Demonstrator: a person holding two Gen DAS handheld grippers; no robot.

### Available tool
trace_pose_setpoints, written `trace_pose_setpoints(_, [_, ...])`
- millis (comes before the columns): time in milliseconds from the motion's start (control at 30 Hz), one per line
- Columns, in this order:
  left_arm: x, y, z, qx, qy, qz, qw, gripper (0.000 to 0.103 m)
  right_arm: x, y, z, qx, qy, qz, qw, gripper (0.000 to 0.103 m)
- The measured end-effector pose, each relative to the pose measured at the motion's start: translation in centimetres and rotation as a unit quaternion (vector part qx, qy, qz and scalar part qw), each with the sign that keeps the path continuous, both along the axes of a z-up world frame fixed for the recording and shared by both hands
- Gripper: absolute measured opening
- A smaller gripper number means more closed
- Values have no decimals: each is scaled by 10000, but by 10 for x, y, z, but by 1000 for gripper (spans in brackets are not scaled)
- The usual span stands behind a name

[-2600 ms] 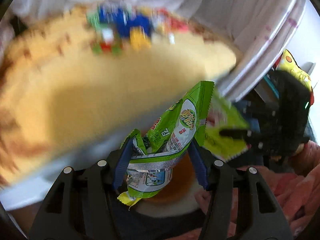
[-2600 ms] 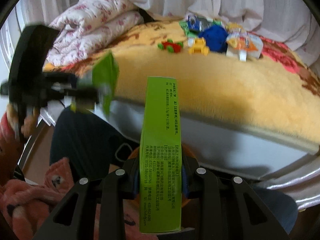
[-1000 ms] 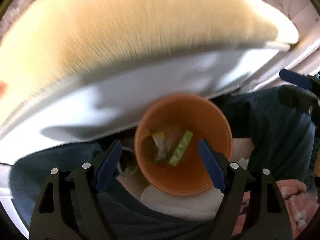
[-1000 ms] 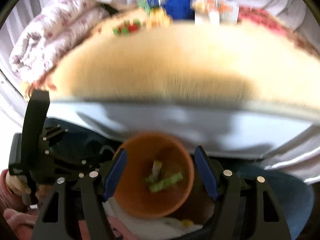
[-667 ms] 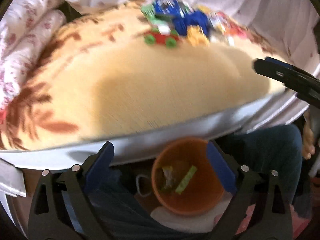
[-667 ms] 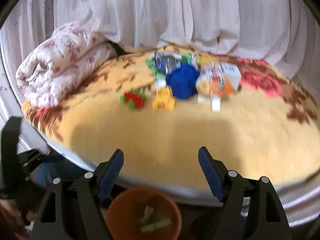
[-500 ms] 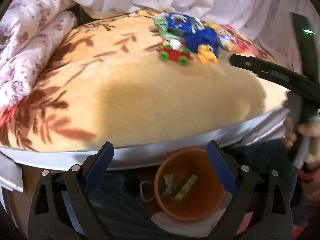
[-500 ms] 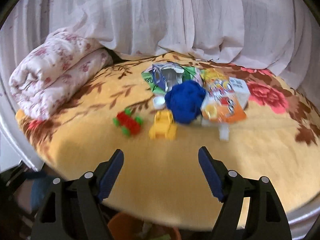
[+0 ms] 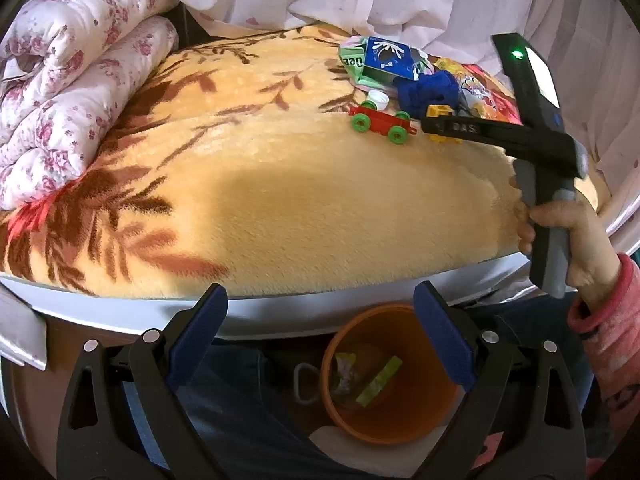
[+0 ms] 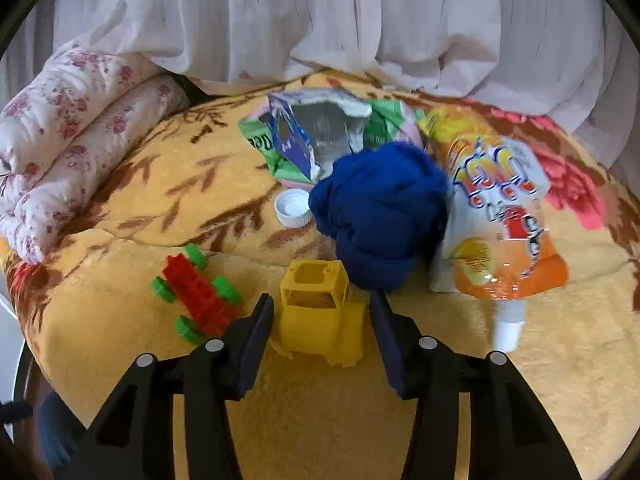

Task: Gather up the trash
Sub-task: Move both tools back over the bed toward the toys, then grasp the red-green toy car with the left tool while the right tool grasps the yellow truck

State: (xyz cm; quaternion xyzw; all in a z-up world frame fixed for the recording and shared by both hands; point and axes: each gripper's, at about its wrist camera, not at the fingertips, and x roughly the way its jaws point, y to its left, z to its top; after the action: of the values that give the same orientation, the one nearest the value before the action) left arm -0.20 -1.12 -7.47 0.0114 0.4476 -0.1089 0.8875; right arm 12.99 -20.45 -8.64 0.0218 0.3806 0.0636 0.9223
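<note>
Wrappers point(image 9: 368, 376) now lie in your bin point(image 9: 420, 420); both grippers point(image 9: 320, 336) point(image 10: 322, 328), jaws released, return toward bed-edge trash.

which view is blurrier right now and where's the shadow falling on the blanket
Right wrist view is softer: the orange juice pouch and blue cloth smear slightly, while the yellow toy truck reads fairly clearly. Left wrist view is sharp, with a broad shadow across the yellow blanket near its front edge; both views bend at the rim.
</note>
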Motion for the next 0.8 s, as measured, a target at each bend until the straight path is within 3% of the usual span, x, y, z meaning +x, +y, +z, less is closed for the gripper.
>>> trace_pose_setpoints(367, [34,-19,2,-184,23,-71,9998,92,-81,-36,41,544,-477,131,9973,49])
trace_pose_setpoints(800, [138,-80,-1,-452,30,325,9984,92,-139,-51,70,625,-896,318,9935,49])
